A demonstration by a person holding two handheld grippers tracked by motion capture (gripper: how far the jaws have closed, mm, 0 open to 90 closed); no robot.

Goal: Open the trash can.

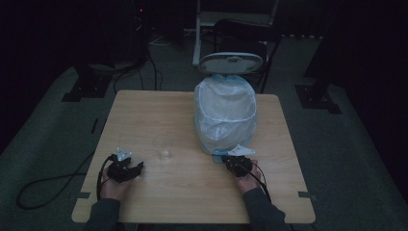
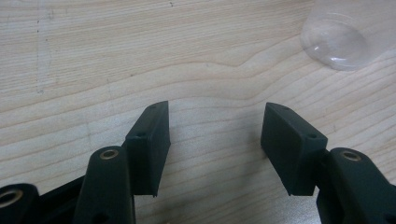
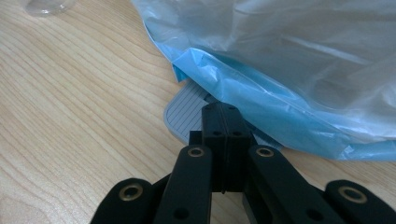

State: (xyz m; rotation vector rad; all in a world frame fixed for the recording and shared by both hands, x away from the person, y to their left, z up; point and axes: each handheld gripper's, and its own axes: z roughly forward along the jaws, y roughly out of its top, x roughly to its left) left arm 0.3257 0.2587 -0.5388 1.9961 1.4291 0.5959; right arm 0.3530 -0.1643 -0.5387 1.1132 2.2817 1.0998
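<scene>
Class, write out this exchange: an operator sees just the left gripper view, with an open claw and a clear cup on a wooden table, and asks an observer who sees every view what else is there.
Operator: What stands beyond the cup?
Observer: A bin with a plastic bag over it, to the cup's right on the table.
Operator: Is it open?
Observer: Yes, its lid stands up at the back.
Operator: Where is the right claw?
Observer: At the foot of the bin, shut, with its tip over the grey ribbed pedal.
</scene>
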